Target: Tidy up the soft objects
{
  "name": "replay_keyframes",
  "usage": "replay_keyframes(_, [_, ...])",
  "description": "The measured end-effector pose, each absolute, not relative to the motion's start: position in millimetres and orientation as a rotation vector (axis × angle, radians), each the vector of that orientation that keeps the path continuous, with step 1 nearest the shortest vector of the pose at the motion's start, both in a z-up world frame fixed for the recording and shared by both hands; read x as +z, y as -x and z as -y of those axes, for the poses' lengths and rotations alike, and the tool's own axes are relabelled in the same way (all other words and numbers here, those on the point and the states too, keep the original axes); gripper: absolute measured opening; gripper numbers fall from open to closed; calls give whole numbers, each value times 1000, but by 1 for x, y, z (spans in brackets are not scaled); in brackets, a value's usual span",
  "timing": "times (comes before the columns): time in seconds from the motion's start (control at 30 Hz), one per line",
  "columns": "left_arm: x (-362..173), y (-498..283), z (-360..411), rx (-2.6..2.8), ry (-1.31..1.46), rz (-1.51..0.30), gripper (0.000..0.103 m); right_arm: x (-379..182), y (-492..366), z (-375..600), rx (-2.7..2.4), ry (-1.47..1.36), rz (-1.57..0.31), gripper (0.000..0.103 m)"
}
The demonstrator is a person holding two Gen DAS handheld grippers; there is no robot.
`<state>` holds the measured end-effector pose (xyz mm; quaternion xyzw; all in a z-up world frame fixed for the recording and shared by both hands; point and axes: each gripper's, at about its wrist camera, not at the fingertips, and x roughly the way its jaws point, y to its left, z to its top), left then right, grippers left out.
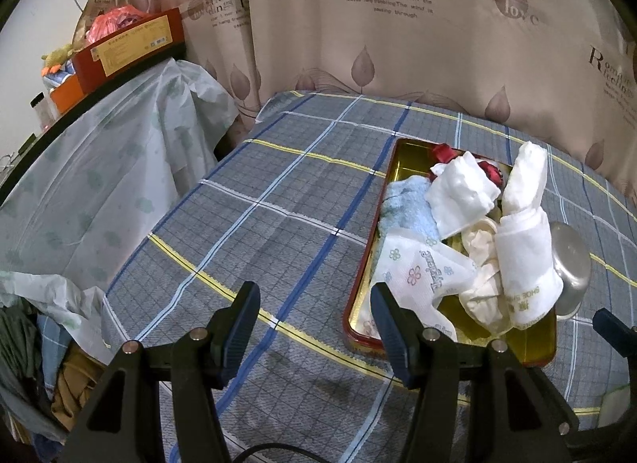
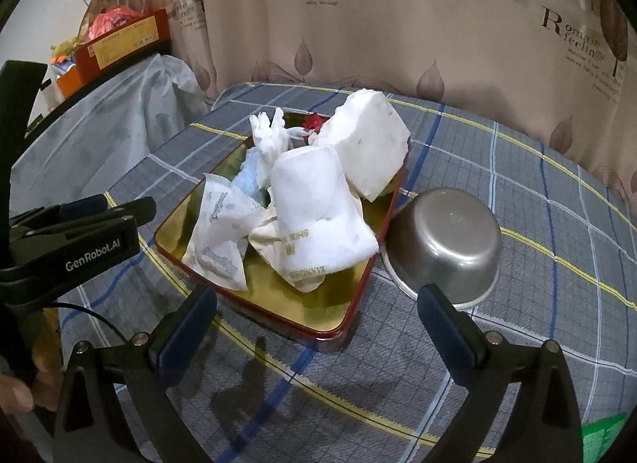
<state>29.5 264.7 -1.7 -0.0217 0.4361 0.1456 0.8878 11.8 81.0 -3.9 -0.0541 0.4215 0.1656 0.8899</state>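
Soft things heaped in a shallow tin tray (image 2: 360, 295) with a gold inside and a red rim, set on a grey plaid cloth (image 1: 254, 224) with blue, white and yellow lines. At the far right of the heap, a bulky white wad (image 2: 368, 148) leaning over the tray's far edge. In the middle, a rolled white cloth (image 2: 318, 216) with gold lettering, standing tilted among the rest. Left of it, a crumpled white tissue packet (image 2: 221, 236) printed with small flowers and script, lying against the near left part of the tray. Behind that, a pale blue fluffy towel (image 1: 406, 212), mostly buried, and a knotted white scrap (image 2: 268, 136) sticking up at the far left. Something red (image 1: 442, 152) at the far end — too hidden to name. A steel bowl (image 2: 446, 240) upside down on the cloth, just beside the tray's right edge.

Right gripper (image 2: 316, 323) spread as wide as it goes, nothing between the blue pads, hanging above the tray's near corner with no contact seen. Left gripper (image 1: 314, 327) parted too, empty — right finger pad (image 1: 392, 339) in front of the tray's near left corner, left one over bare cloth. A hand (image 2: 16, 387) seen at the near left edge of the right wrist view.
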Motion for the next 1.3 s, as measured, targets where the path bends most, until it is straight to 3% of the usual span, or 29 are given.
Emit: replay_keyframes(1.3, [-7,-32,-254,277,27,-913,59,-13,-11,-81,349,107,-898,100])
